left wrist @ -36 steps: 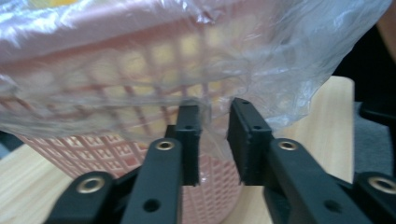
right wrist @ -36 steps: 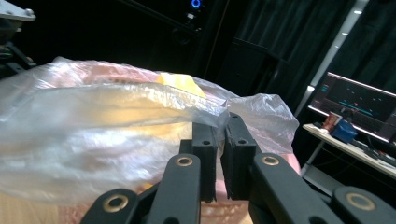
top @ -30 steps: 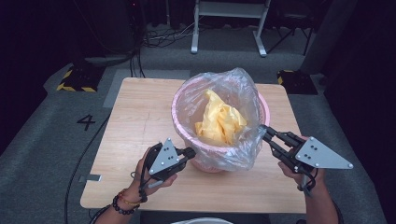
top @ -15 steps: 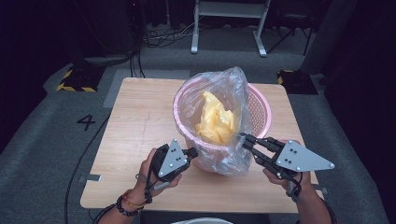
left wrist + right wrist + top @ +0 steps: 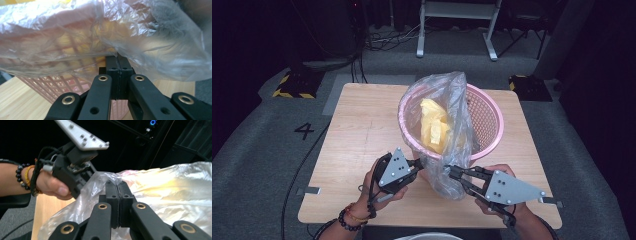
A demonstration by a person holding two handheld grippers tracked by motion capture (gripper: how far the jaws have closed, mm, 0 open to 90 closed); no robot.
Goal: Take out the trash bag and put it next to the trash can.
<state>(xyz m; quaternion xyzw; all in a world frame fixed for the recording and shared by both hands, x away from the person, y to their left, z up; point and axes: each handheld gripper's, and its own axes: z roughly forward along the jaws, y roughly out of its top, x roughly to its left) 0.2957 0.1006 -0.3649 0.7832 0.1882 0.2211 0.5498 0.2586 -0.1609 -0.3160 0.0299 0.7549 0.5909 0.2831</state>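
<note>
The clear plastic bag (image 5: 447, 135) lines the pink mesh basket (image 5: 487, 125), which stands toward the far right part of the worktop (image 5: 357, 130). Yellow crumpled stuff (image 5: 434, 125), paper or wrapping by the look of it, lies inside the bag. On the far side the bag's edge has come off the basket rim, leaving the pink mesh bare there, and the film is drawn in a loose bunch toward the near edge of the worktop, where it hangs over the basket's near side.

The left claw (image 5: 417, 164) is fully closed, with a pinch of the film caught between its tips just at the basket's near wall; the left gripper view shows the plastic running into the shut jaws. The right claw (image 5: 451, 172) has just been closing, and in the right gripper view its jaws stand together on a fold of the same bag. The two claws are close together, the bunched film between them.

As I judge it, the mouth of the bag is being gathered: roughly half done. Bringing the edges fully together, then tying or lifting the bag out, is left.
</note>
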